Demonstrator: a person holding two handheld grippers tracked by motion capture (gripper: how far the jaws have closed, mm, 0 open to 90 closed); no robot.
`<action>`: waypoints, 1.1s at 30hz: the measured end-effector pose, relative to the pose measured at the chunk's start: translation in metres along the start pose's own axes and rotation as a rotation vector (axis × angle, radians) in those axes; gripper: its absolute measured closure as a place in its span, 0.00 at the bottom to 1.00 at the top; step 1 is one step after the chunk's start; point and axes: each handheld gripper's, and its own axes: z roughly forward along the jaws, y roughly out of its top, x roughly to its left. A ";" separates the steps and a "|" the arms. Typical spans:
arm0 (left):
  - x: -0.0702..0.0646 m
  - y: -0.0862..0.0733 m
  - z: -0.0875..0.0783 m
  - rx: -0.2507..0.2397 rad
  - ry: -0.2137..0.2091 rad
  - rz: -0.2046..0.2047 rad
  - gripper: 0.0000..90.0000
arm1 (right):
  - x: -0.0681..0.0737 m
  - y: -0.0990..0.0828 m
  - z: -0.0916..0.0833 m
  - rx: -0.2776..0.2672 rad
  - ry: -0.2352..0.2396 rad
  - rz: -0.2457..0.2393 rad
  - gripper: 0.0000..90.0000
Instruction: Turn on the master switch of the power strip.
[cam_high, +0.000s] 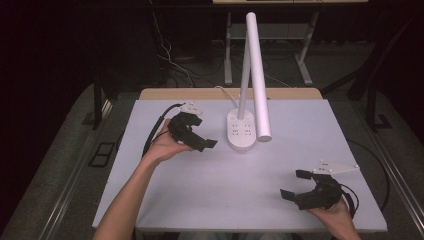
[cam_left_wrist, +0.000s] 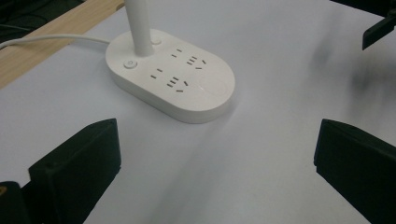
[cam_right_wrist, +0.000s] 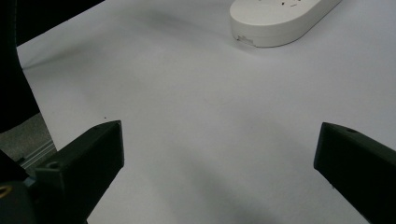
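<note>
Here is the left gripper (cam_high: 202, 137), held up off the white table (cam_high: 200, 190) at about ten o'clock from the table's middle, its jaws spread wide with nothing between them. It points straight at the lamp base (cam_high: 241, 131), which sits just beside it toward three o'clock, not touching. In the left gripper view that lamp base (cam_left_wrist: 170, 77) lies at twelve o'clock between the two black jaws, oval and white, sockets on top, a round button (cam_left_wrist: 129, 64) near the post (cam_left_wrist: 139, 25). Its white cable (cam_left_wrist: 51, 39) runs off toward nine o'clock. Over at five o'clock, the right gripper (cam_high: 295, 185) hovers near the table's front edge, well apart from the lamp, jaws wide apart too and gripping nothing. The lamp head (cam_high: 258, 75) slants up over the base.
</note>
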 end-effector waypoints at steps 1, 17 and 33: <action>0.001 0.001 0.001 -0.007 0.002 -0.011 0.00 | 0.000 0.000 0.000 -0.001 -0.001 -0.001 0.01; 0.021 0.023 0.009 0.013 0.016 -0.009 0.00 | 0.000 0.000 0.000 -0.002 -0.001 -0.002 0.01; 0.040 0.045 0.037 0.032 0.016 -0.027 0.00 | -0.001 0.000 -0.001 -0.003 0.003 -0.007 0.01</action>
